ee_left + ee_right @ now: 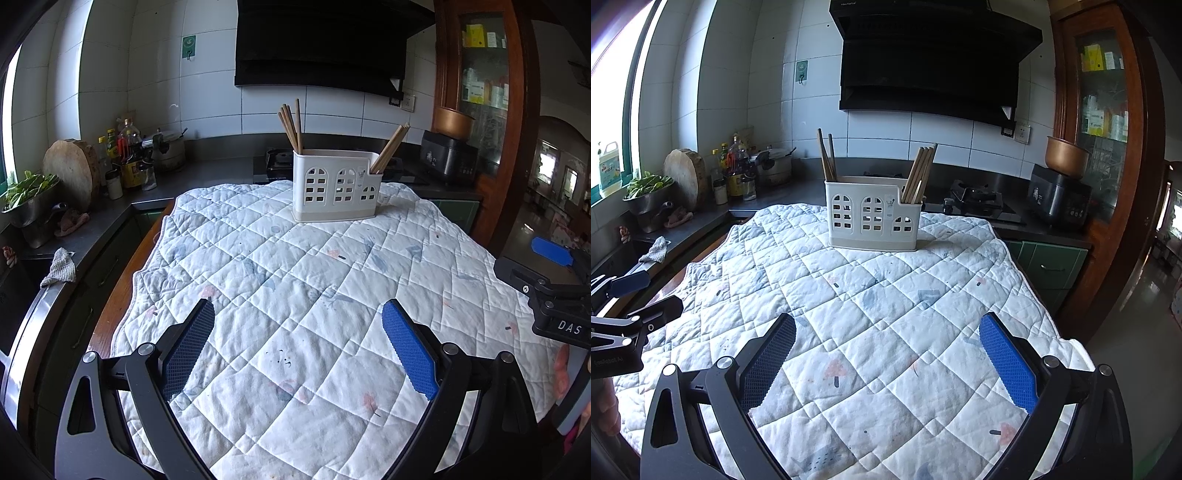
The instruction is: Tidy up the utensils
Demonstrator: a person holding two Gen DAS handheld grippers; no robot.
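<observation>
Both wrist views look forward along their own 2 blue-padded fingers, low over the quilted cloth (pixel 295 295), toward the tiled kitchen wall. The utensil holder (pixel 335 184) stands ahead of each, well beyond the fingertips. Each view catches the other gripper at its edge.

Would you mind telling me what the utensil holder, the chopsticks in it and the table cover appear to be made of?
The utensil holder looks like matte cream plastic, given its moulded arched cut-outs. The chopsticks look like bamboo or wood: plain tan, unglossy sticks. The table cover is quilted fabric, shown by its stitched diamond grid and soft wrinkles.
</observation>
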